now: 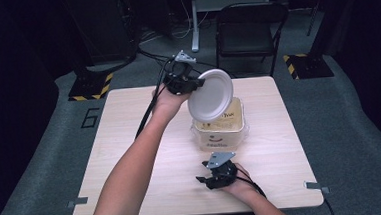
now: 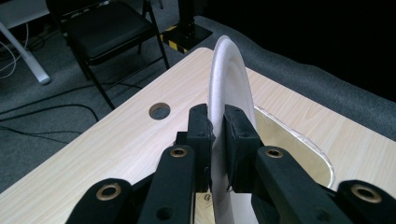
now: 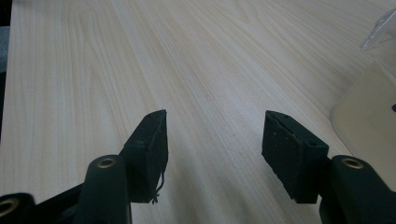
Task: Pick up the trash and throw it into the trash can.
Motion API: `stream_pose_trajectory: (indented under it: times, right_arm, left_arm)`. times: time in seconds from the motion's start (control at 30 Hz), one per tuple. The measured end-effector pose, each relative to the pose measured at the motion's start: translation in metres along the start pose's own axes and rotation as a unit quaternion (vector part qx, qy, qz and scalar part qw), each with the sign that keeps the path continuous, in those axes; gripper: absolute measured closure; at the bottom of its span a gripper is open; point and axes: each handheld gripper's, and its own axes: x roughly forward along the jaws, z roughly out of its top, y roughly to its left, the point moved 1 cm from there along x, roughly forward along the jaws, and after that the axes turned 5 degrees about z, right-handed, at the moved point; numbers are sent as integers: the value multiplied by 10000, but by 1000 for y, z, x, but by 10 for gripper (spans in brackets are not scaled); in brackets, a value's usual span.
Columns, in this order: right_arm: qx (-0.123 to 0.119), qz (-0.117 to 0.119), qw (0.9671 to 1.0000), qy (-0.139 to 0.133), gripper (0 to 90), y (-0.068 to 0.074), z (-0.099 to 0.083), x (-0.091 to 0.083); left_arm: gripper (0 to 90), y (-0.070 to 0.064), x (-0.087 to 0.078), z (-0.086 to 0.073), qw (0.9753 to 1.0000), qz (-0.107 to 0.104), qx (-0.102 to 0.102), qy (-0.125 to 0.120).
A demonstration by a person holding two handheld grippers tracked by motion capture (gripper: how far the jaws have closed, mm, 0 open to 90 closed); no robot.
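Round white foam lid — clamped by its rim in left gripper, held tilted above far edge of clear plastic tub. Right gripper — jaws apart, resting near. Best laid level, centred.

Tub sits mid-table; lid held tilted above its far-left edge by left gripper. Right gripper near front edge, before tub.
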Motion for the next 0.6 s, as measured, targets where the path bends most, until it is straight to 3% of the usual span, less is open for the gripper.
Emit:
stream_pose_trajectory:
  times: [0.6]
  right_arm:
    - [-25,-48,10000,14,397,0,-1,0]
  left_arm:
    - [817,-16,37,-16,9998,-78,95,156]
